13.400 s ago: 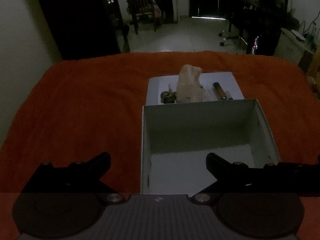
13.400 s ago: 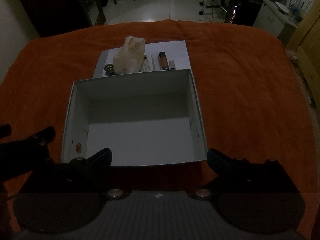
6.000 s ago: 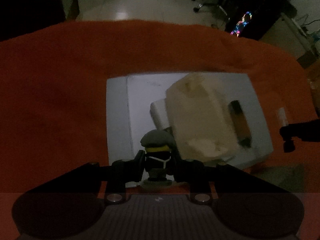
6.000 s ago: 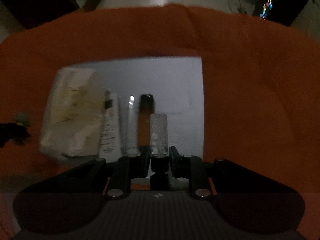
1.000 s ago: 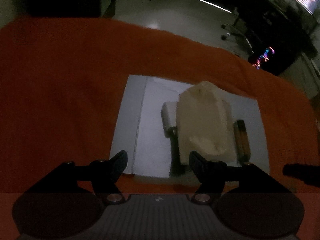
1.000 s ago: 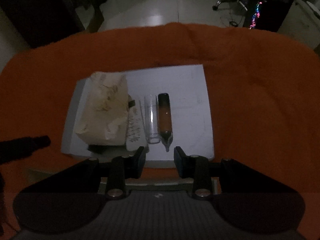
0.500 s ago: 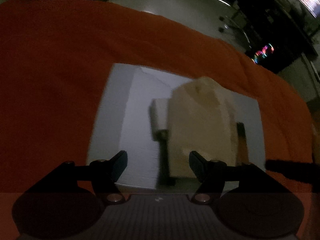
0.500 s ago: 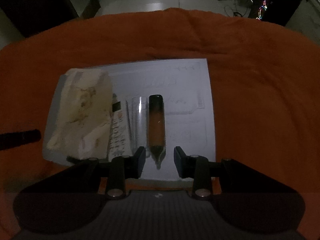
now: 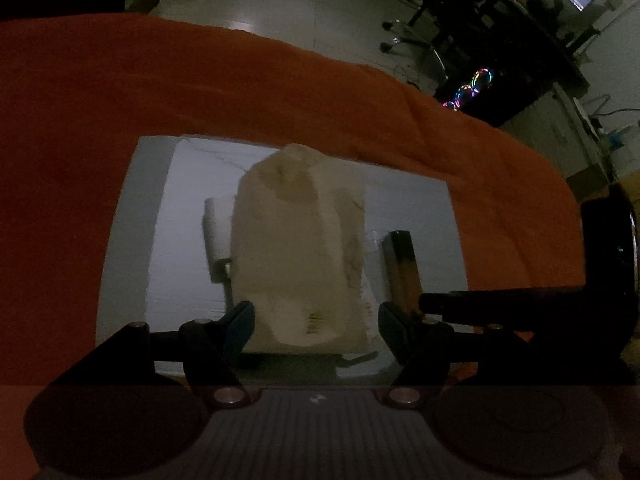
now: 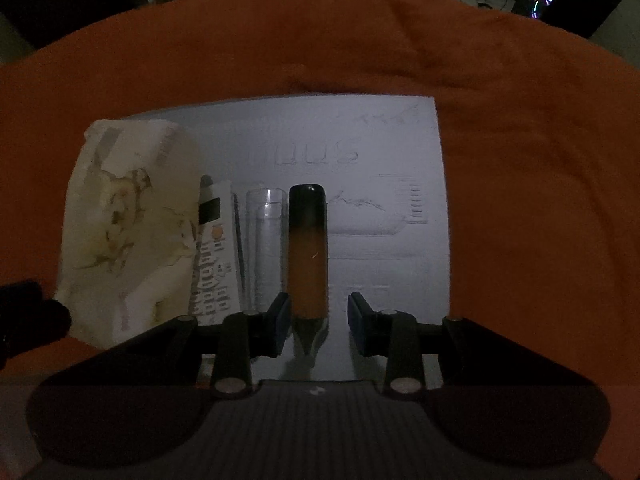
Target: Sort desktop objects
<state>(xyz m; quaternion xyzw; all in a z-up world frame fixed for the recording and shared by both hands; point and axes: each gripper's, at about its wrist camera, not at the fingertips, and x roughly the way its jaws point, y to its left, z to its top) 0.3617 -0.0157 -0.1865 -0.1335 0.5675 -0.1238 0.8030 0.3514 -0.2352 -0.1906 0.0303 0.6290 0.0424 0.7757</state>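
A white box lid (image 9: 132, 216) (image 10: 392, 184) lies on the orange cloth. On it stands a cream tissue pack (image 9: 298, 248) (image 10: 128, 232), with a white tube (image 9: 214, 240) (image 10: 214, 256), a clear tube (image 10: 266, 240) and an amber tube with a black cap (image 10: 308, 252) (image 9: 404, 268) beside it. My left gripper (image 9: 316, 326) is open, its fingers on either side of the pack's near end. My right gripper (image 10: 314, 318) is open, its fingers on either side of the amber tube's near tip.
The orange cloth (image 10: 520, 160) covers the table on all sides of the lid. The right gripper's dark body (image 9: 520, 304) reaches in at the right of the left wrist view. Beyond the table's far edge are a tiled floor and a desk with coloured lights (image 9: 476, 84).
Both grippers have moved forward and down toward the lid. The left now straddles the tissue pack and the right straddles the amber tube. Both stay open.
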